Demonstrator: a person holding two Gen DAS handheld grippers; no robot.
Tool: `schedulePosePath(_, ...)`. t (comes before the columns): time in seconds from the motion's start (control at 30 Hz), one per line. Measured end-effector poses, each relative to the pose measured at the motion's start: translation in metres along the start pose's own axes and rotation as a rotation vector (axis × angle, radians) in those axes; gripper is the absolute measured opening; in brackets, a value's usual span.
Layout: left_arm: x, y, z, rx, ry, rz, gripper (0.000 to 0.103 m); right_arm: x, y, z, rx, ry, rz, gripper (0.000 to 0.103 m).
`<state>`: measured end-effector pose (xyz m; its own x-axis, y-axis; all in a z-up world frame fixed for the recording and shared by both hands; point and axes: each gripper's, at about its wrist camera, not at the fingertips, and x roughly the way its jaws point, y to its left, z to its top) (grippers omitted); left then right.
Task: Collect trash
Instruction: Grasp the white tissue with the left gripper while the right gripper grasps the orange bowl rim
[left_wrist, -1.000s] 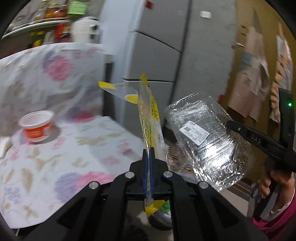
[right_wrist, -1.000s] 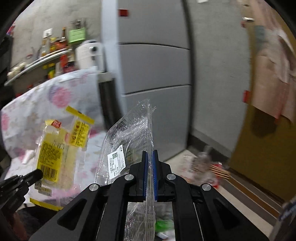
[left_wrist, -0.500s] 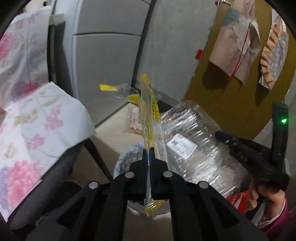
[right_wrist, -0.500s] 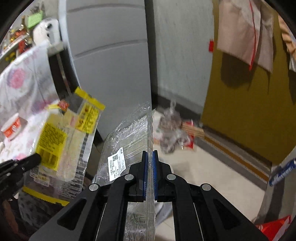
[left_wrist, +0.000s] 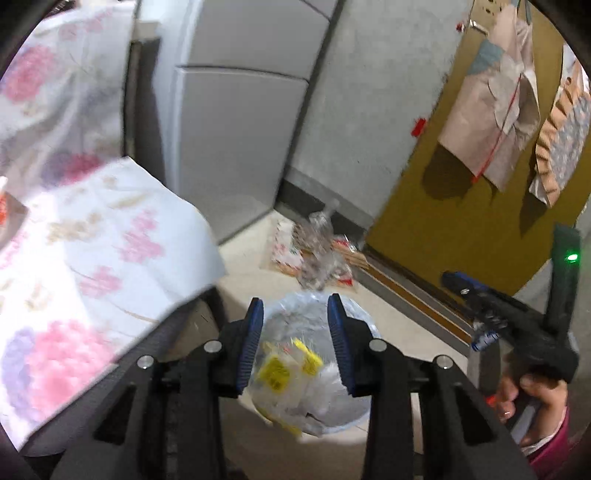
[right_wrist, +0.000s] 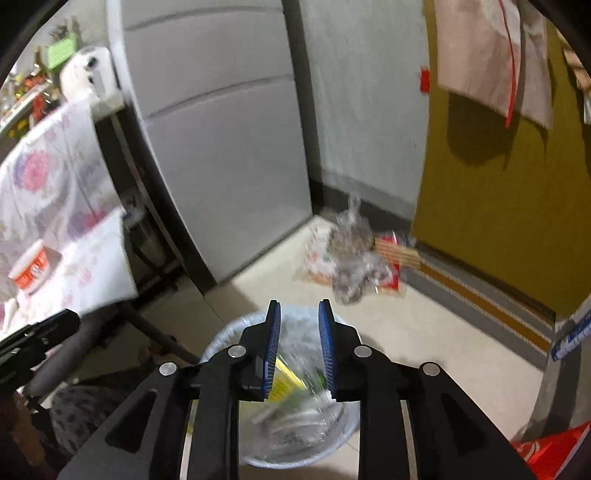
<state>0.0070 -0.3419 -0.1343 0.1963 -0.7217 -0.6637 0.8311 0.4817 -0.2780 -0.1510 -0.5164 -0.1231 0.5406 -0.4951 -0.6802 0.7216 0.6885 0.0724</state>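
A round waste bin (left_wrist: 360, 413) (right_wrist: 341, 435) lined with clear plastic stands on the floor below both grippers. The yellow-labelled wrapper (left_wrist: 284, 363) (right_wrist: 286, 378) and the clear plastic tray (right_wrist: 295, 417) lie inside it, blurred. My left gripper (left_wrist: 295, 332) hangs over the bin, its jaws opening, nothing between the pads. My right gripper (right_wrist: 299, 334) is likewise over the bin with jaws opening and nothing held; in the left wrist view it shows at the right (left_wrist: 461, 284), in a hand.
A chair with a floral cloth (left_wrist: 92, 266) is at the left, with a red-and-white cup (right_wrist: 31, 267) on it. A grey fridge (right_wrist: 221, 147) stands behind. A heap of bags and wrappers (right_wrist: 354, 262) lies on the floor by the ochre door (right_wrist: 498, 203).
Both grippers sank toward the bin and opened. The yellow wrapper left the left gripper and the clear tray left the right one; both now lie in the bin.
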Motion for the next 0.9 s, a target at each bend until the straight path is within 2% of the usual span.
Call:
schedulePosePath(0.07,-0.014,0.006,0.004,-0.008,-0.03,0.027,0.042,-0.015,0.014,0.008,-0.028,-0.041,0.026,0.031)
schedulePosePath(0.17,-0.041,0.022,0.005,-0.02,-0.078,0.085,0.043,-0.032,0.042,0.019,-0.079,-0.086,0.084,0.031)
schedulePosePath(0.33,-0.09,0.063,-0.008,-0.08,-0.134,0.215,0.045,-0.055,0.103,0.027,-0.187,-0.133,0.207,0.037)
schedulePosePath(0.4,-0.111,0.082,-0.015,-0.103,-0.16,0.276,0.05,-0.061,0.129,0.025,-0.234,-0.143,0.257,0.04)
schedulePosePath(0.63,-0.165,0.151,-0.046,-0.229,-0.201,0.459,0.057,-0.061,0.228,0.017,-0.409,-0.102,0.42,0.053)
schedulePosePath(0.7,-0.176,0.175,-0.053,-0.274,-0.199,0.513,0.063,-0.059,0.253,0.017,-0.441,-0.09,0.448,0.057)
schedulePosePath(0.77,-0.188,0.2,-0.059,-0.313,-0.194,0.561,0.064,-0.056,0.274,0.019,-0.459,-0.085,0.477,0.064)
schedulePosePath(0.9,-0.215,0.258,-0.064,-0.411,-0.197,0.668,0.068,-0.044,0.321,0.025,-0.492,-0.082,0.528,0.069)
